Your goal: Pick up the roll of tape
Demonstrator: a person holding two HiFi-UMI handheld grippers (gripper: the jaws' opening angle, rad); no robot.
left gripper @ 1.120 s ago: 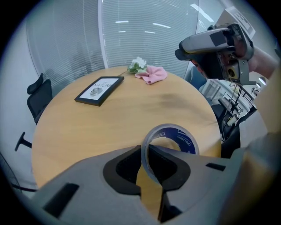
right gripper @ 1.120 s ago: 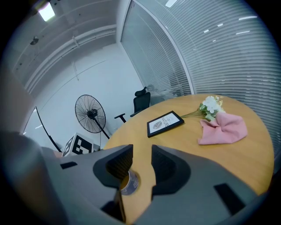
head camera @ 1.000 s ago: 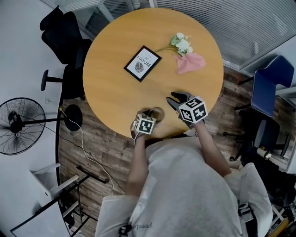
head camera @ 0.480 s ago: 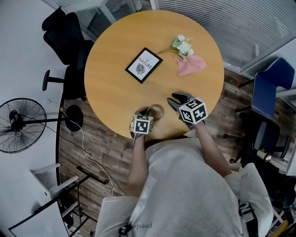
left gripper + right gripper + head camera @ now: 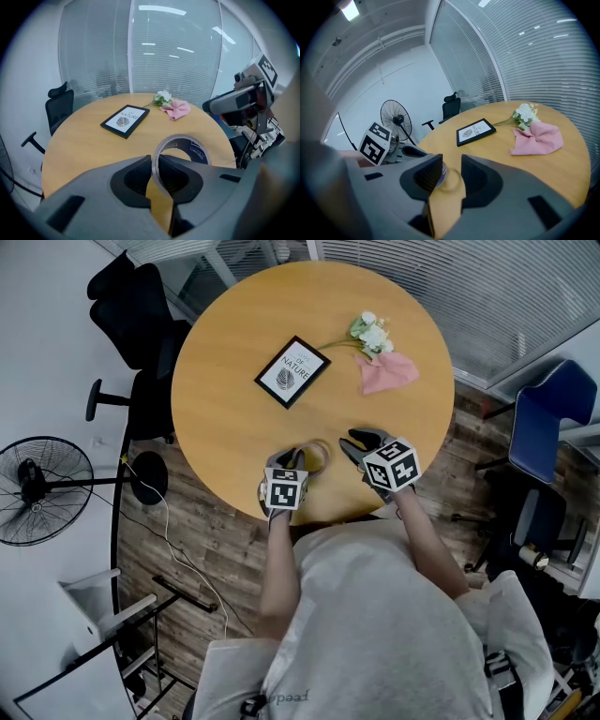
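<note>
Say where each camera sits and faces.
Head view: on the person's head, looking steeply down at the table; torso, forearms show.
Left gripper view: on the left gripper, across the table; jaws pinch the roll of tape.
Right gripper view: on the right gripper, toward the framed picture; jaws open, empty, having just closed a little.
Shared: both gripper views show that picture and pink cloth.

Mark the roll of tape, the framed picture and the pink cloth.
roll of tape (image 5: 197, 153), left gripper view, printed inner wall.
framed picture (image 5: 292, 370), head view, white centre.
pink cloth (image 5: 389, 371), head view, middle.
</note>
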